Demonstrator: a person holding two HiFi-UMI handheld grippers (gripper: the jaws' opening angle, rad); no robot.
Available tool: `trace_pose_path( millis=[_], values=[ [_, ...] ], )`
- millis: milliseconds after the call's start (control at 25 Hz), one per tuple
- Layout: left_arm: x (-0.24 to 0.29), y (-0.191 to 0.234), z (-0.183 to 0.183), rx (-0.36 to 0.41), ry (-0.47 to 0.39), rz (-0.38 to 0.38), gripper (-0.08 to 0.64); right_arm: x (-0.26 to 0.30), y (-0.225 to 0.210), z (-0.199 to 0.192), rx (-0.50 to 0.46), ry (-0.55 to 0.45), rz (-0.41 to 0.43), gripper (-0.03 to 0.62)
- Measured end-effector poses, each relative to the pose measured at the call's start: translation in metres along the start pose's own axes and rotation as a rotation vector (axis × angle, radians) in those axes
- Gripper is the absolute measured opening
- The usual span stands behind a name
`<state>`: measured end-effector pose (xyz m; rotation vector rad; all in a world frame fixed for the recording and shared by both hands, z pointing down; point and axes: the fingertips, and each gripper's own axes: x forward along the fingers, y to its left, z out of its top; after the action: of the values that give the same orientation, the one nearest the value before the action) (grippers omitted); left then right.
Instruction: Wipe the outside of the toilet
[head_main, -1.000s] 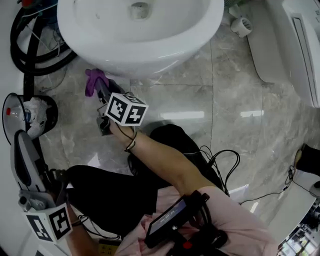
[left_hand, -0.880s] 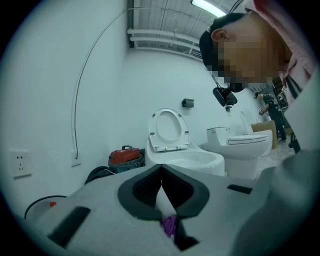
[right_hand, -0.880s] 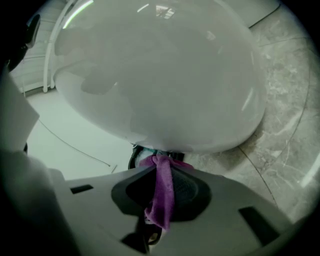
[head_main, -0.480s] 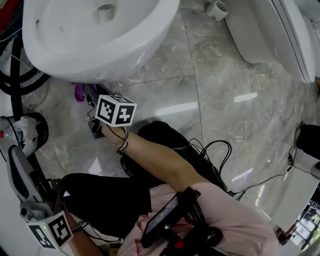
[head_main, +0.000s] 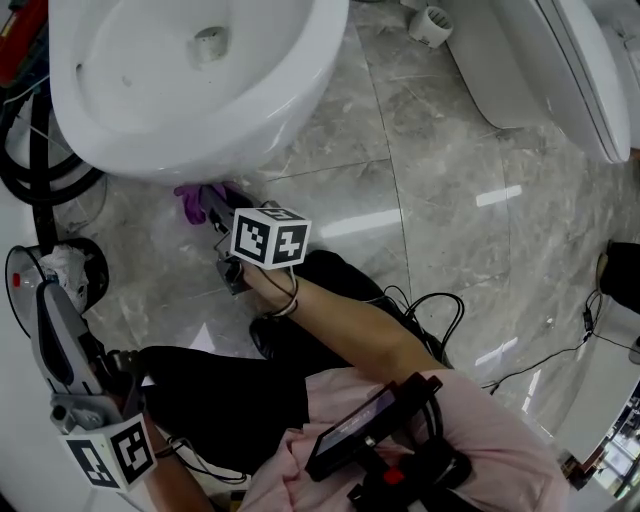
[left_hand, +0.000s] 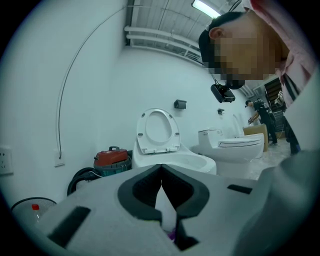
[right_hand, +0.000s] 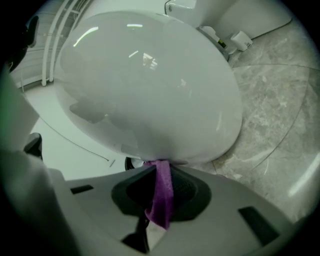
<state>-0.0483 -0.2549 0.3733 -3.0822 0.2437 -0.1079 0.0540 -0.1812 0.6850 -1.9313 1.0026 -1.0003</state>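
Pinched purple cloth (right_hand: 162, 192) in right hand-held gripper (right_hand: 160, 167), pressed against toilet bowl (right_hand: 150, 85) underside for wiping. Held left hand-held gripper (left_hand: 161, 172) aside, pressed together.

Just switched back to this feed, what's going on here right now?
A person is crouched by a white toilet, working on the outside of its bowl. The right gripper is shut on a purple cloth and presses it against the lower outer curve of the bowl, just above the marble floor. The left gripper is held low beside the person, away from the toilet, with its jaw tips together and nothing gripped.
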Motion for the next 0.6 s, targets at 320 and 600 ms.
trace_pose_path(
  millis=[320, 600],
  values=[
    [0.015, -0.011, 0.004, 0.006, 0.005, -0.025, 0.008, -0.034, -0.021, 0.02, -0.042, 0.054, -0.028, 0.058],
    [0.028, -0.026, 0.006, 0.005, 0.003, -0.052, 0.008, -0.058, -0.048, 0.047, -0.089, 0.08, -0.082, 0.058]
  ],
)
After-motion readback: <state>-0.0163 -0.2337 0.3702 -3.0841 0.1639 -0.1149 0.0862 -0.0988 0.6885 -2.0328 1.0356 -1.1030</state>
